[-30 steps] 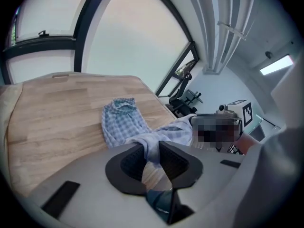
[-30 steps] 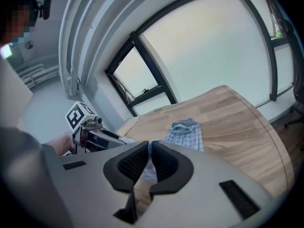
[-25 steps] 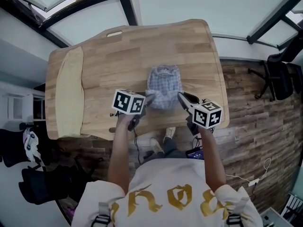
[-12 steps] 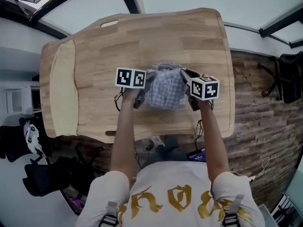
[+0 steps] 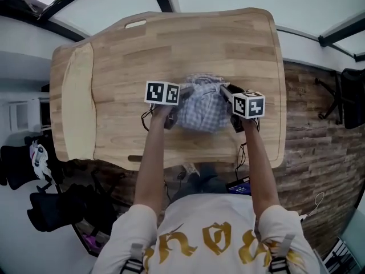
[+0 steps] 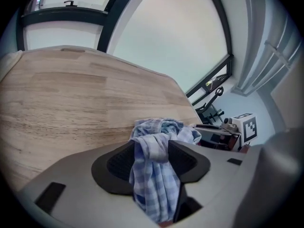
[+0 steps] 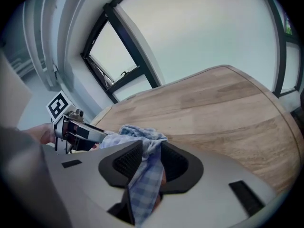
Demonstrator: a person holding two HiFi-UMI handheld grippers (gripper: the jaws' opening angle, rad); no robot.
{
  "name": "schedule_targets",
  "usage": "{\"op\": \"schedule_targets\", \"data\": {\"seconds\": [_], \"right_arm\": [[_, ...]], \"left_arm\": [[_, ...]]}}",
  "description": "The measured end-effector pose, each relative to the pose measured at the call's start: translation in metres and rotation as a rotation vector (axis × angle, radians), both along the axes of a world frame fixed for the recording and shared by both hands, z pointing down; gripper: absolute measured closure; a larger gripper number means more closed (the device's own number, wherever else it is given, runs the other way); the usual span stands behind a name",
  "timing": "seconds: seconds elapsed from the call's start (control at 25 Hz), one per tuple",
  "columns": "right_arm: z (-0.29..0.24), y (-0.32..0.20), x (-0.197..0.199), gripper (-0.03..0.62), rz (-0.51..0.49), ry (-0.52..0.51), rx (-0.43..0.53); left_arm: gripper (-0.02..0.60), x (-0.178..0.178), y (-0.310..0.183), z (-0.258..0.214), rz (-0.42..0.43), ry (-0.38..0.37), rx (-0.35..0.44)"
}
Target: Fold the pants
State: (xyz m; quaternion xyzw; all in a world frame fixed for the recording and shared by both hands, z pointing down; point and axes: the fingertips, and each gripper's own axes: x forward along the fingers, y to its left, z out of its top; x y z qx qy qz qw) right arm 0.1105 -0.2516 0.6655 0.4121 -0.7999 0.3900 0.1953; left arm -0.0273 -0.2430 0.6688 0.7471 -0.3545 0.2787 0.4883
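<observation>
Head view: blue checked pants [image 5: 199, 104] lie bunched in the middle of the wooden worktop [image 5: 171, 44], with the left gripper [image 5: 182, 93] and right gripper [image 5: 224, 90] at either side.
Left gripper view: jaws opening, already wide; cloth hangs loosely between them.
Right gripper view: jaws opening, a fold of cloth between them, no longer pinched.

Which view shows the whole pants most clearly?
The head view: the pants lie there as one whole bundle on the table. The gripper views show only a strip of checked cloth between the opening left tongs and right tongs, with some heap behind.
</observation>
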Motion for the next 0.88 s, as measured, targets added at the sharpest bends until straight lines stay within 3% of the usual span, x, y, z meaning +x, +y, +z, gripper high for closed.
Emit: {"op": "schedule_targets", "data": {"seconds": [0.2,0.36,0.56,0.64,0.88], "right_arm": [[-0.020,0.013,0.015,0.346,0.049,0.015,0.015],[-0.058,0.024,0.028,0.330,0.084,0.030,0.070],[-0.108,0.063,0.006,0.362,0.062,0.023,0.148],[-0.128,0.079,-0.003,0.387,0.093,0.006,0.194],[-0.191,0.123,-0.027,0.513,0.155,-0.021,0.385]], "left_arm": [[0.327,-0.011,0.010,-0.023,-0.002,-0.041,0.049],[0.322,-0.027,0.018,-0.058,0.012,-0.111,0.133],[0.325,-0.029,0.050,-0.112,0.034,-0.128,0.242],[0.356,-0.030,0.065,-0.130,0.033,-0.145,0.300],[0.485,-0.035,0.099,-0.196,-0.058,-0.073,0.621]]}}
